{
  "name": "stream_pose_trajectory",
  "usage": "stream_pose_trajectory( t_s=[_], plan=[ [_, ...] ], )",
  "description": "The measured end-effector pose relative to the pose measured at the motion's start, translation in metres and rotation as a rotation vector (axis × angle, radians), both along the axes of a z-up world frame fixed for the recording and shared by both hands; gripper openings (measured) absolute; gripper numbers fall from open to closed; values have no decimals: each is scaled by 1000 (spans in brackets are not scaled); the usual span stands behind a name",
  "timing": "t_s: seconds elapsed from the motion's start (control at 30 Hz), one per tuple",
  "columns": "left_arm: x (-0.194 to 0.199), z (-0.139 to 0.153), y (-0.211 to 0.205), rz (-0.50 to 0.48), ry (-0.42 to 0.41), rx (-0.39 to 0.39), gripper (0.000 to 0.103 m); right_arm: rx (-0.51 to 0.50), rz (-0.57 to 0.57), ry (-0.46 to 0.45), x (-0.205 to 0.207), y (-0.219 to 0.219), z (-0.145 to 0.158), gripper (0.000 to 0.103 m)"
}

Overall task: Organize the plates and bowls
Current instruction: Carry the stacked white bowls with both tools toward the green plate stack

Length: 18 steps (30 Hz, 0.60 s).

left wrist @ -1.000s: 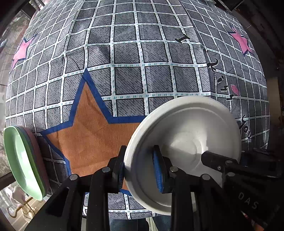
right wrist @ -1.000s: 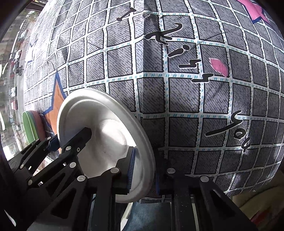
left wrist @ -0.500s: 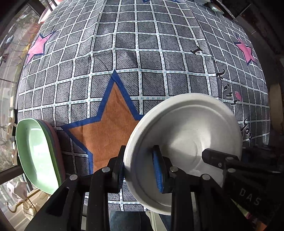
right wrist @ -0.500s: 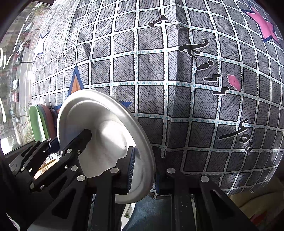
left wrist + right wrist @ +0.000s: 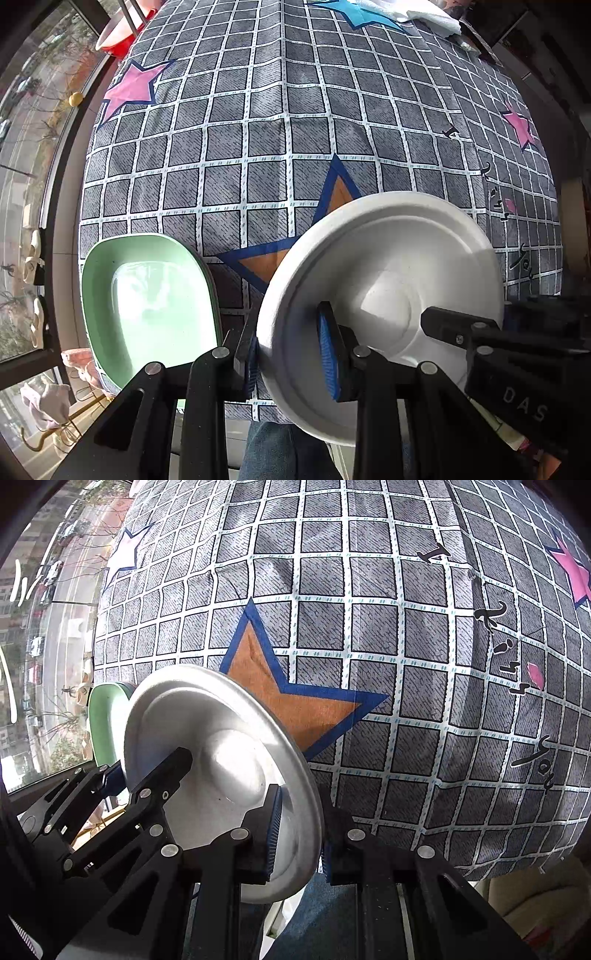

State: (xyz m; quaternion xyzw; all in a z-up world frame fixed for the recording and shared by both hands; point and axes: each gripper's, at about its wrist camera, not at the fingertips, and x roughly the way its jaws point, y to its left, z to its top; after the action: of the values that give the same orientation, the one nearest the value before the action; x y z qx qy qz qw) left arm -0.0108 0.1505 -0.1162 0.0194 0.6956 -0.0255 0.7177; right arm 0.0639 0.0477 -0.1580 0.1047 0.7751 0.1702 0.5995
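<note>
A white round plate (image 5: 388, 280) is held by both grippers above the near edge of the table. My left gripper (image 5: 291, 356) is shut on its left rim. My right gripper (image 5: 297, 834) is shut on its right rim; the plate also shows in the right wrist view (image 5: 218, 746). A green oval dish (image 5: 147, 302) lies at the table's near left corner, just left of the plate, and its edge shows in the right wrist view (image 5: 105, 716). What lies under the green dish is hidden.
The table is covered by a grey checked cloth (image 5: 258, 147) with an orange star (image 5: 295, 705) and pink stars. A red bowl (image 5: 118, 35) and a white cloth (image 5: 413, 14) lie at the far end. A window runs along the left.
Both grippers have lifted and carried the white plate left. The green dish has come closer and now shows its full inside.
</note>
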Motion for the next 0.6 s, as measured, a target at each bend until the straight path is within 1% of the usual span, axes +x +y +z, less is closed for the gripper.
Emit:
stream_pose_trajectory(
  t_s=[0.17,0.2,0.27,0.37,0.47,0.53,0.6],
  plan=[
    [11,15,69,38,-28,-1,31,10,13,-30,0,40,15,21],
    [17,13,90,49,-32,-2,31,14,18,-40,0,48,18,21],
    [21,18,110,66,-45,4,31,22,27,-53,1,64,24,21],
    [19,26,134,101,-60,24,31,38,51,-71,3,92,31,21],
    [15,25,154,142,-64,46,31,48,83,-83,4,116,29,21],
    [12,20,156,178,-57,51,31,55,113,-91,4,138,28,21],
    [11,13,170,207,-47,57,31,59,138,-98,8,157,24,21]
  ],
)
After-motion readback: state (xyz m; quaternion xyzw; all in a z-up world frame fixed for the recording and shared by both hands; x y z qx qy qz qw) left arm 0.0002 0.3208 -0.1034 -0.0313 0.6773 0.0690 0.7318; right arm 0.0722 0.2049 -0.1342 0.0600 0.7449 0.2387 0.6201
